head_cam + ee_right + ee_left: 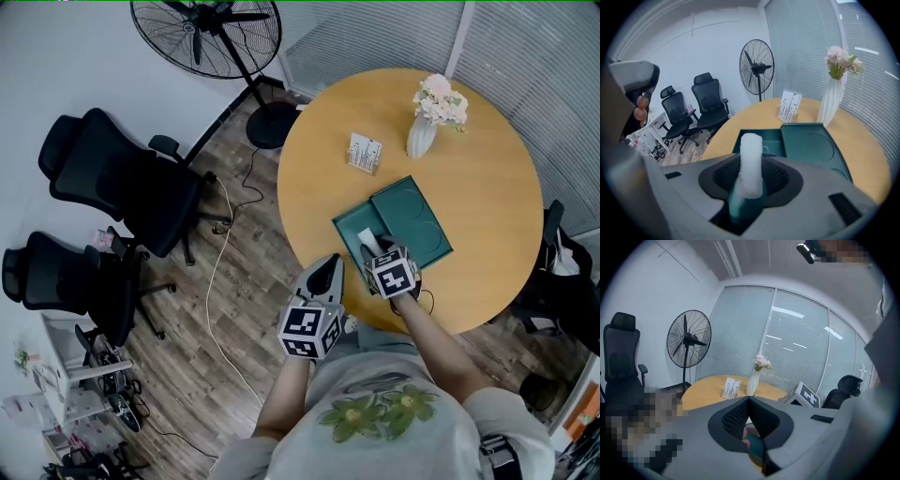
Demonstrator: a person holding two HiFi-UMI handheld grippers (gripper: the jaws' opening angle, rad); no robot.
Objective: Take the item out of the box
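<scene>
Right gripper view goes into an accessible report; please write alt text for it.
The right hand-held gripper grips a white foam-like oblong item with a teal base, above an open dark green box on a round wooden table. Behind stand a white ribbed vase of pink flowers and a black pedestal fan.

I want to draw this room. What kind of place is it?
Most likely an office meeting room: black swivel office chairs, a round wooden table, and blinds along the wall. A standing fan is there too.
</scene>
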